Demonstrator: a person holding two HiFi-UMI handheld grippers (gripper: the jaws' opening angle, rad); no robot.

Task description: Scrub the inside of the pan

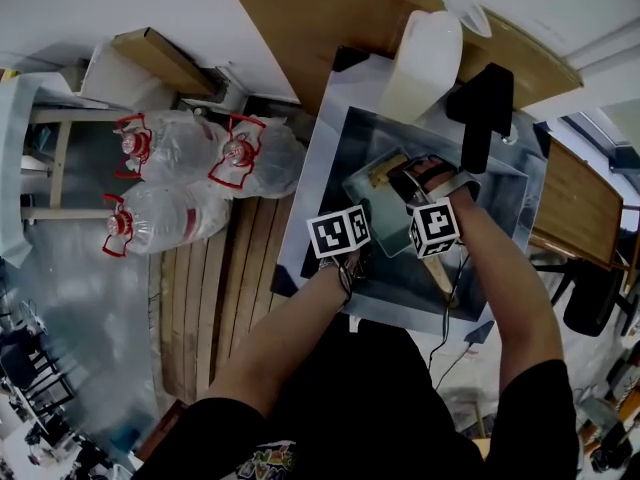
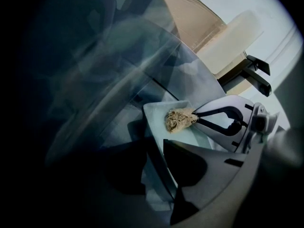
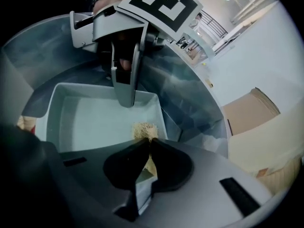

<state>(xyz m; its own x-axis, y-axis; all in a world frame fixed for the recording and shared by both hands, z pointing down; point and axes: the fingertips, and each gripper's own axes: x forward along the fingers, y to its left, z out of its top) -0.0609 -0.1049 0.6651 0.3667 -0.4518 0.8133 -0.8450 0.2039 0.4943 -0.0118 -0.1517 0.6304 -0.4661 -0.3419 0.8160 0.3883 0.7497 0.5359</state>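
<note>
A pale rectangular pan point(image 1: 372, 200) lies tilted in the steel sink point(image 1: 505, 193). My left gripper point(image 1: 362, 224) is shut on the pan's rim point(image 2: 159, 141); in the right gripper view the left gripper point(image 3: 124, 98) clamps the pan's far wall point(image 3: 95, 91). My right gripper point(image 1: 415, 182) is shut on a tan fibrous scrubber point(image 3: 144, 129), which rests on the pan floor point(image 3: 90, 120) near its right wall. From the left gripper view, the scrubber point(image 2: 177, 120) sits at the tip of the right gripper point(image 2: 197, 119), inside the pan.
A black faucet point(image 1: 481, 108) stands over the sink's far side, with a white jug point(image 1: 425, 60) beside it on the wooden counter point(image 1: 330, 18). Several large water bottles point(image 1: 190, 173) lie on the floor to the left.
</note>
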